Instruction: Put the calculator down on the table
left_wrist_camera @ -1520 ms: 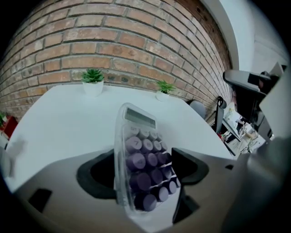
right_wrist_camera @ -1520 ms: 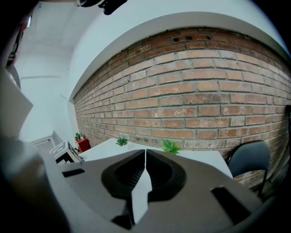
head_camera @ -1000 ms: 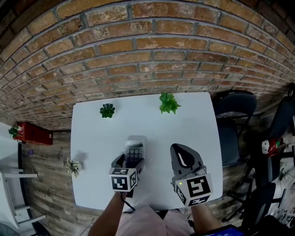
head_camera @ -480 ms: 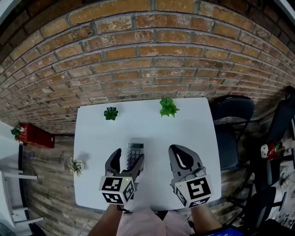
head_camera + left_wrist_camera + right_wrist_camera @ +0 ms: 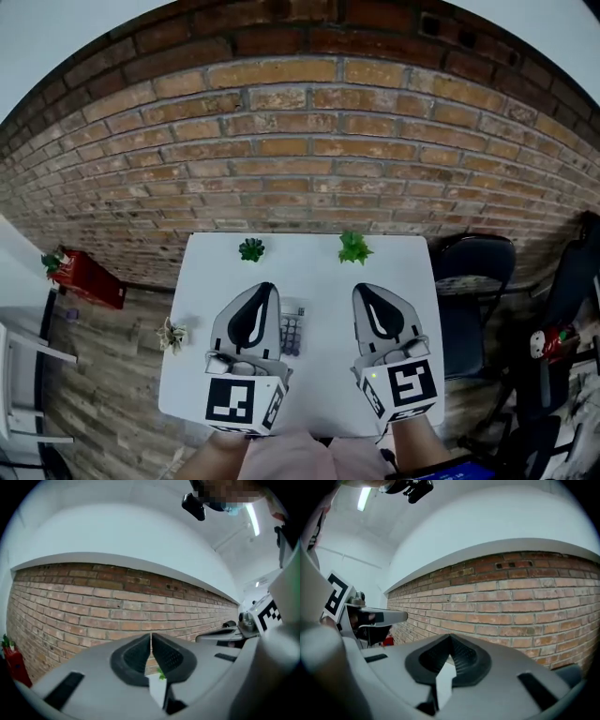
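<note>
The grey calculator [image 5: 292, 329] lies flat on the white table [image 5: 319, 272], partly hidden by my left gripper. My left gripper [image 5: 259, 290] is raised well above the table and points level at the brick wall; its jaws are shut with nothing between them, as the left gripper view [image 5: 151, 641] also shows. My right gripper [image 5: 370, 292] is lifted beside it, jaws shut and empty; in the right gripper view [image 5: 450, 644] it faces the brick wall too. Neither gripper touches the calculator.
Two small green plants [image 5: 251, 249] [image 5: 353, 247] stand at the table's far edge by the brick wall [image 5: 309, 178]. A pale dried plant [image 5: 172, 334] sits at the left edge. A dark chair [image 5: 467, 272] is on the right, a red object [image 5: 89, 278] on the left.
My left gripper let go of the calculator, rose high off the table and shut its jaws. The right gripper rose too. The calculator stays on the table.
</note>
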Demonstrator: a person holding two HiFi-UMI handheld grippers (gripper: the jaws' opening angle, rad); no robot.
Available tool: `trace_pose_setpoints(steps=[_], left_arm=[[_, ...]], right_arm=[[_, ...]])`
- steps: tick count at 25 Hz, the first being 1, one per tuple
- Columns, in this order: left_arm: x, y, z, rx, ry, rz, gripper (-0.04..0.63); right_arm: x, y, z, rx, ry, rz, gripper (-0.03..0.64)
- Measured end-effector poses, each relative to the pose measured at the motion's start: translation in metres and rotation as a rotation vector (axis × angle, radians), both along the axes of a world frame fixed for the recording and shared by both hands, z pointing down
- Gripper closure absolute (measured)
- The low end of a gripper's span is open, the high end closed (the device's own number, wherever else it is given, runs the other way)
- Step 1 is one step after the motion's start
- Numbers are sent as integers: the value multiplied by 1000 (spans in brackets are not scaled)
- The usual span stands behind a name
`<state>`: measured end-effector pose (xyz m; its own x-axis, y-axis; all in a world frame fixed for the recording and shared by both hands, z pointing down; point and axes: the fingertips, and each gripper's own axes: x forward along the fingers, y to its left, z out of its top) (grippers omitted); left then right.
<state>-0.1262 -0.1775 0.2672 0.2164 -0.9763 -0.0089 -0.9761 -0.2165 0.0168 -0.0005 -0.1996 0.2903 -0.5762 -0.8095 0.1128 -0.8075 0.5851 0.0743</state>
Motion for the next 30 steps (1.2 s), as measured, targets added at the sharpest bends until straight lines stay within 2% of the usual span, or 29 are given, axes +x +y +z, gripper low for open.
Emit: trace_pose_setpoints(steps=[8, 30], left_arm=[[-6, 13, -18, 34, 9, -39, 578], [-4, 9, 0, -18, 7, -44, 578]], right_arm=[[-9, 10, -23, 62, -9, -35, 617], [-7, 10, -19, 48, -27, -29, 618]])
